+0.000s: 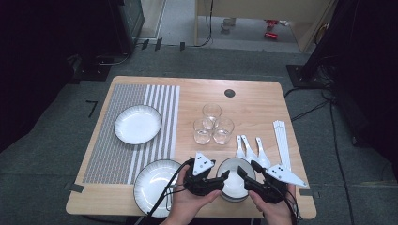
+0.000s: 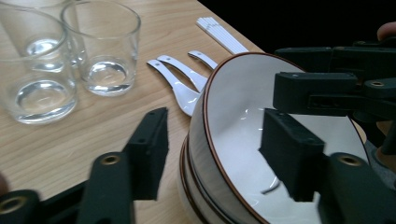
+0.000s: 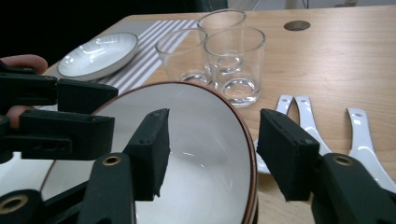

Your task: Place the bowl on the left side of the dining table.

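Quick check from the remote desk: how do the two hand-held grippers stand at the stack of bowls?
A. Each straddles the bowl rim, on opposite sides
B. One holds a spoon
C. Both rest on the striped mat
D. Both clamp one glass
A: the left hand-held gripper and the right hand-held gripper each have one jaw inside and one outside the top bowl, at opposite sides of its rim.

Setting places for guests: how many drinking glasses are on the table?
3, clustered mid-table: one glass at the back, another front left, a third front right. None seems hidden.
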Demonstrator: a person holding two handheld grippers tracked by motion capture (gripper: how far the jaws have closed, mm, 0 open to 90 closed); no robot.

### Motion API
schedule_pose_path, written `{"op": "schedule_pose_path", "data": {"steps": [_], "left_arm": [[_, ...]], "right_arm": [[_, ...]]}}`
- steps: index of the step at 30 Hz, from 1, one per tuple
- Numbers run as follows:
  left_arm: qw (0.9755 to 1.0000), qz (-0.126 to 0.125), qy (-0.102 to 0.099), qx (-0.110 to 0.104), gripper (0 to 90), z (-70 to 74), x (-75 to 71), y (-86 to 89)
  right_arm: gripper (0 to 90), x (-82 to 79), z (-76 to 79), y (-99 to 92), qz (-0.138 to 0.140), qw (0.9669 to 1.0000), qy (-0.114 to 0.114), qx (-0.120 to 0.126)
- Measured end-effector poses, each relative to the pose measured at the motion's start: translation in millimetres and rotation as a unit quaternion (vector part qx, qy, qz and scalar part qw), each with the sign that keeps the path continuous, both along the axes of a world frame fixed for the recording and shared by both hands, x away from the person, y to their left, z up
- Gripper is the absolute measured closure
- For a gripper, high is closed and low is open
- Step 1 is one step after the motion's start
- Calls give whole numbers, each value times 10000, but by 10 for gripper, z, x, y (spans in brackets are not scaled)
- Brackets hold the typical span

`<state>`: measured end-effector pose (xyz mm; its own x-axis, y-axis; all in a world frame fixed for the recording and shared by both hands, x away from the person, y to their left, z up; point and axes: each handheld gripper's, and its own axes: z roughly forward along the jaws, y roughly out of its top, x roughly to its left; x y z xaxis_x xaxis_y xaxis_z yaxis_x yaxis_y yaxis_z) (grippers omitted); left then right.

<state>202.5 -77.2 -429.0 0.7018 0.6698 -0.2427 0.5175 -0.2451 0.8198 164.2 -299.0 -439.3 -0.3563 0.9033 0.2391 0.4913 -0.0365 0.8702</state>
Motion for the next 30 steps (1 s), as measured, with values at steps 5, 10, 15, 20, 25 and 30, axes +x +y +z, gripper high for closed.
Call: {"op": "schedule_pose_path", "data": {"steps": [5, 10, 15, 20, 25, 30], "left_arm": [[9994, 23, -180, 300, 559, -54, 35, -84], [9986, -108, -177, 481, 690, -90, 76, -126], [9971, -78, -387, 657, 796, -107, 86, -164], [9949, -123, -636, 773, 838, -104, 87, -198], [9917, -97, -953, 857, 840, -98, 49, -199], [9892, -57, -1211, 824, 838, -68, 26, -196]], "right_arm": [[626, 11, -27, -44, -162, 9998, 115, 28], [651, 16, -67, -84, -150, 9995, 199, 211], [725, 19, -82, -93, -246, 9993, 246, 170], [775, 13, -93, -102, -176, 9994, 214, 225], [774, 14, -106, -102, -176, 9993, 204, 257], [768, 9, -101, -100, -186, 9993, 184, 279]]}}
